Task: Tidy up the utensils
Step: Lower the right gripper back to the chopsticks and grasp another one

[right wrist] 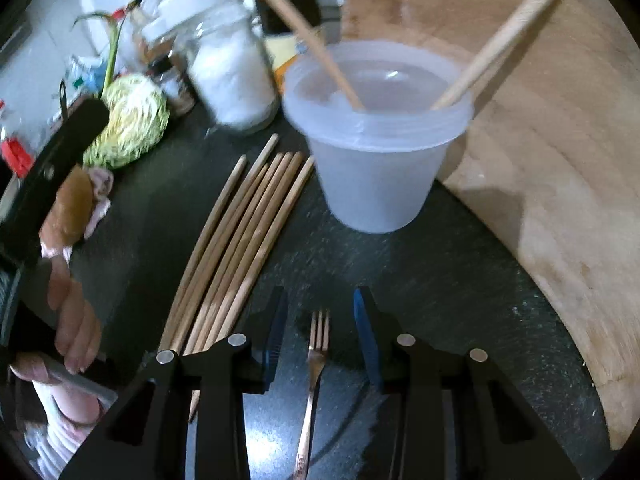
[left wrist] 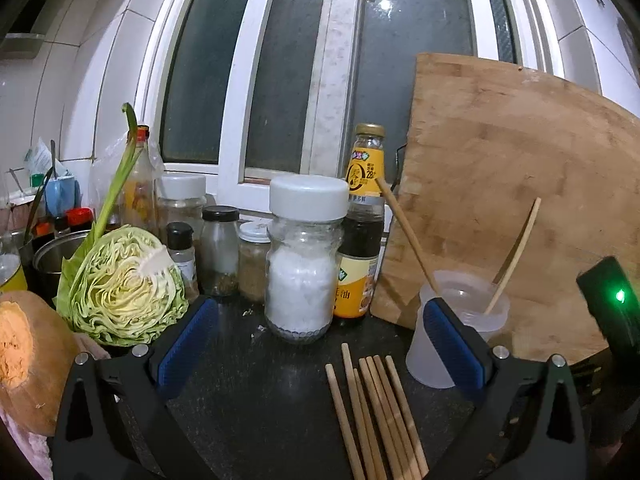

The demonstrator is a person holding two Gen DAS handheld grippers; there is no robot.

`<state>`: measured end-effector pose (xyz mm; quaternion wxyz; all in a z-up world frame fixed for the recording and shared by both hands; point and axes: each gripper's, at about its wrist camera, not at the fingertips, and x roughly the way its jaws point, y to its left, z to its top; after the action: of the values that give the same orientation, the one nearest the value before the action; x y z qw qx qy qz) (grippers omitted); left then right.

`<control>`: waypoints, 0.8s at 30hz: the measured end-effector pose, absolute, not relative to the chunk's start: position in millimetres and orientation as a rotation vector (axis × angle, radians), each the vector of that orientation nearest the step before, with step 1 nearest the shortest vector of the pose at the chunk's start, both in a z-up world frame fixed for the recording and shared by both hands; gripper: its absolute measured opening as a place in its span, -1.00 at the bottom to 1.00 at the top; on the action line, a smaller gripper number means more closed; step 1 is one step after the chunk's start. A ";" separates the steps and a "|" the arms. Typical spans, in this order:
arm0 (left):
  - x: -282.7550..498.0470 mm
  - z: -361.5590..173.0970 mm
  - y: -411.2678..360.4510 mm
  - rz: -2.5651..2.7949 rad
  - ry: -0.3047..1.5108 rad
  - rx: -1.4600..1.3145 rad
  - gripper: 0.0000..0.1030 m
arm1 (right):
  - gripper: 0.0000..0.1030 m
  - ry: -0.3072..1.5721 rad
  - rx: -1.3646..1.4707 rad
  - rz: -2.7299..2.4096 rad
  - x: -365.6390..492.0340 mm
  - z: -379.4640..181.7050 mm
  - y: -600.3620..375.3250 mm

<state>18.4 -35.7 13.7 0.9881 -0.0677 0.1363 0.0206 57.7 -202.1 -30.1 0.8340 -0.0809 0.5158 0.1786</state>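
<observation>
A translucent plastic cup [left wrist: 480, 312] [right wrist: 376, 168] stands on the dark counter with two wooden chopsticks [right wrist: 492, 48] leaning in it. Several more chopsticks [left wrist: 376, 412] [right wrist: 240, 240] lie side by side on the counter, left of the cup. My left gripper [left wrist: 320, 304] is open wide and empty, its right finger in front of the cup's left side and the loose chopsticks below between its fingers. A metal fork [right wrist: 316, 360] lies on the counter. My right gripper [right wrist: 320, 294] points down over it, jaws partly apart on either side of the tines, pads not touching it.
A wooden cutting board [left wrist: 520, 200] [right wrist: 560, 160] leans against the window behind the cup. A salt jar [left wrist: 304, 272], a sauce bottle [left wrist: 362, 240], spice jars [left wrist: 220, 252], a halved cabbage [left wrist: 124, 284] and a cut squash [left wrist: 28, 360] crowd the back and left.
</observation>
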 end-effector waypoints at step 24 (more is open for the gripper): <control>30.1 9.3 -31.6 0.071 0.427 -0.117 0.98 | -0.80 0.957 -0.074 0.295 64.1 -12.0 -218.1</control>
<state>30.1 -31.6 9.3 0.9750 -0.0581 0.2118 0.0353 64.1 -218.1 -12.0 0.8767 -0.0353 0.4584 0.1415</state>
